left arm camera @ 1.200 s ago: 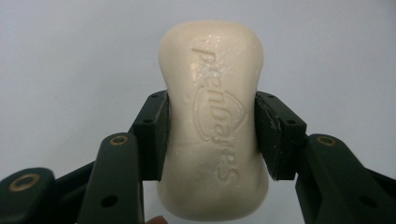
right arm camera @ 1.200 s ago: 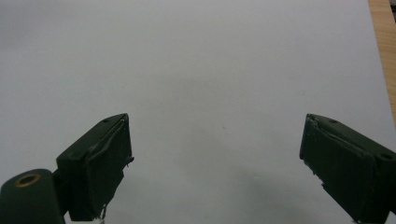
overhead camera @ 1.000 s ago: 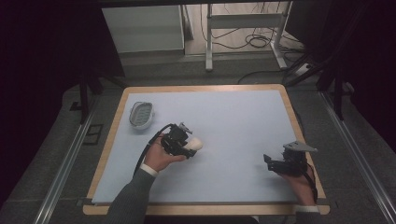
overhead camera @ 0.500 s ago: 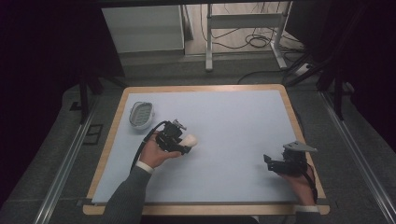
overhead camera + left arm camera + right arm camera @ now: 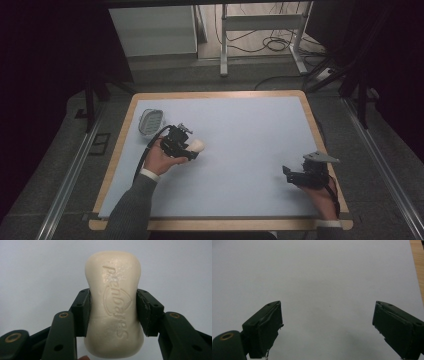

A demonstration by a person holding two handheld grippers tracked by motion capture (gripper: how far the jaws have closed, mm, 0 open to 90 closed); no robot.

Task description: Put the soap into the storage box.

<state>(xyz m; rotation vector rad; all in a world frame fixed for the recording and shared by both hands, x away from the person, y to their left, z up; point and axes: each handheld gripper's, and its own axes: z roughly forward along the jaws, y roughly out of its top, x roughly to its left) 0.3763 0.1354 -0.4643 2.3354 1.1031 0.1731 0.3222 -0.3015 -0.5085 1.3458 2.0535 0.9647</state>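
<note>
Since the left gripper's (image 5: 113, 312) jaws already pinch the soap bar (image 5: 113, 302) at its narrow waist, I'd guess it's light, hard and slippery, while the right gripper's (image 5: 327, 322) jaws sit spread.

Ahead of the left claw (image 5: 194, 146), clamped on a cream, waisted bar of soap (image 5: 113, 305), bare pale-blue table surface (image 5: 250, 130) is seen, unobstructed. Just behind it to its left, a small grey ribbed oval dish (image 5: 151, 122) is found. Between the spread jaws of the right claw (image 5: 327, 322), only bare surface is seen.
</note>
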